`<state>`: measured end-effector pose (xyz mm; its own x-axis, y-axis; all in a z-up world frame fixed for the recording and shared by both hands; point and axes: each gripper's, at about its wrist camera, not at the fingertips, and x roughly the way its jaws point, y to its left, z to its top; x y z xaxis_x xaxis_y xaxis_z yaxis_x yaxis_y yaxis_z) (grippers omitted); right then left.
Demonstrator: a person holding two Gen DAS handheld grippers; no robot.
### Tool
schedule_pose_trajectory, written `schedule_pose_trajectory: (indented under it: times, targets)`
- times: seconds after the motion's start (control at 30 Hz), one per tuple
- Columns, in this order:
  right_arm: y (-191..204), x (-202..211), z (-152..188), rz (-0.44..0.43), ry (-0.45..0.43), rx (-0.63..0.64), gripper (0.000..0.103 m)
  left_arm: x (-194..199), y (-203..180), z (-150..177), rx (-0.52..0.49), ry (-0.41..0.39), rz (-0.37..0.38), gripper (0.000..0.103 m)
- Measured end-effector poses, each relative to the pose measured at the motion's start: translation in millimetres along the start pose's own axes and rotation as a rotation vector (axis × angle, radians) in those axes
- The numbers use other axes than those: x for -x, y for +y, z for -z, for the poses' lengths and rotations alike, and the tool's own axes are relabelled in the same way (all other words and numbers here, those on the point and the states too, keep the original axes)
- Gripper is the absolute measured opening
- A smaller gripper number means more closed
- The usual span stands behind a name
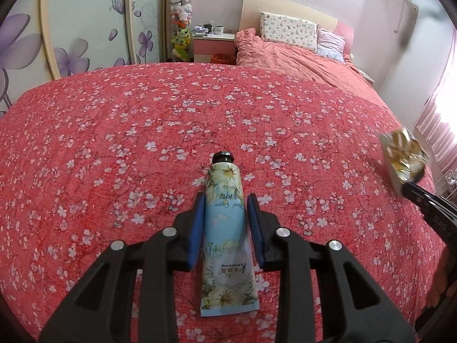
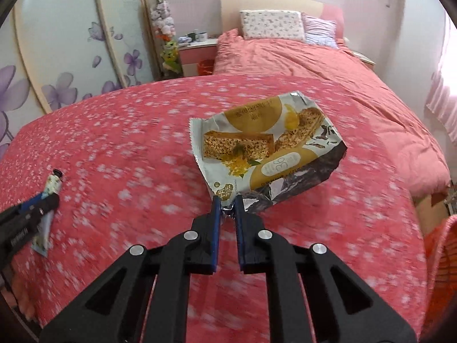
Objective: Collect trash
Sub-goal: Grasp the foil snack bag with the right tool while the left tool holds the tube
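A floral hand cream tube (image 1: pixel 225 228) with a black cap lies on the red flowered bedspread (image 1: pixel 142 143). My left gripper (image 1: pixel 225 200) straddles the tube, its blue pads on either side with small gaps, open. My right gripper (image 2: pixel 227 200) is shut on the corner of a snack wrapper (image 2: pixel 268 145) showing cake slices, held above the bedspread. The wrapper (image 1: pixel 404 157) and right gripper also show at the right of the left wrist view. The tube (image 2: pixel 50 197) and the left gripper (image 2: pixel 48 200) appear at the left of the right wrist view.
A pink duvet (image 2: pixel 314 65) and pillows (image 2: pixel 271 25) lie at the bed's head. A bedside table (image 1: pixel 212 44) with mugs and an orange bin (image 1: pixel 222 57) stand beyond. An orange basket (image 2: pixel 442 257) sits at the bed's right edge.
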<state>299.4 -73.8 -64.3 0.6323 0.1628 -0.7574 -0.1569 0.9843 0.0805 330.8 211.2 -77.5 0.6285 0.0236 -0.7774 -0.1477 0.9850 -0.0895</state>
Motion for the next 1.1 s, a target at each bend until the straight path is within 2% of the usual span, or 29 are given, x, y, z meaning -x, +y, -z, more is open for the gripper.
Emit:
schedule_pose_trajectory:
  times: [0.13,0.23,0.33,0.4,0.43,0.47,0.77,0.93,1.0,1.07,1.1]
  targets:
    - [-21,17,4,-0.035,-0.024,-0.067,0.012,-2,-5,-1,-0.006,0.001,-0.008,0.029]
    - [-20,19,2,-0.042,-0.043,-0.075,0.019,-2,-5,0,-0.007,0.001,-0.01,0.029]
    - [-17,19,-1,-0.035,-0.064,-0.07,0.019,-2,-5,0,-0.008,0.001,-0.01,0.029]
    - [-17,22,-2,-0.041,-0.078,-0.069,0.032,-2,-5,0,-0.009,0.001,-0.011,0.029]
    - [-15,21,-3,-0.042,-0.087,-0.067,0.043,-2,-5,0,-0.008,0.001,-0.011,0.029]
    - [-15,21,-3,-0.044,-0.092,-0.062,0.047,-2,-5,0,-0.008,0.001,-0.01,0.029]
    - [-2,2,-11,-0.001,-0.086,-0.038,0.047,-2,-5,0,-0.008,0.001,-0.01,0.029]
    - [5,-22,-12,0.067,-0.03,0.007,0.047,-2,-5,0,-0.01,0.001,-0.012,0.029]
    - [-1,-28,-13,0.075,0.004,-0.019,0.041,-2,-5,0,-0.01,0.001,-0.012,0.029]
    - [-7,-29,-15,0.086,0.003,-0.041,0.026,-2,-5,0,-0.01,0.001,-0.012,0.029]
    - [-9,-30,-15,0.077,0.003,-0.044,0.025,-2,-5,0,-0.01,0.001,-0.012,0.029]
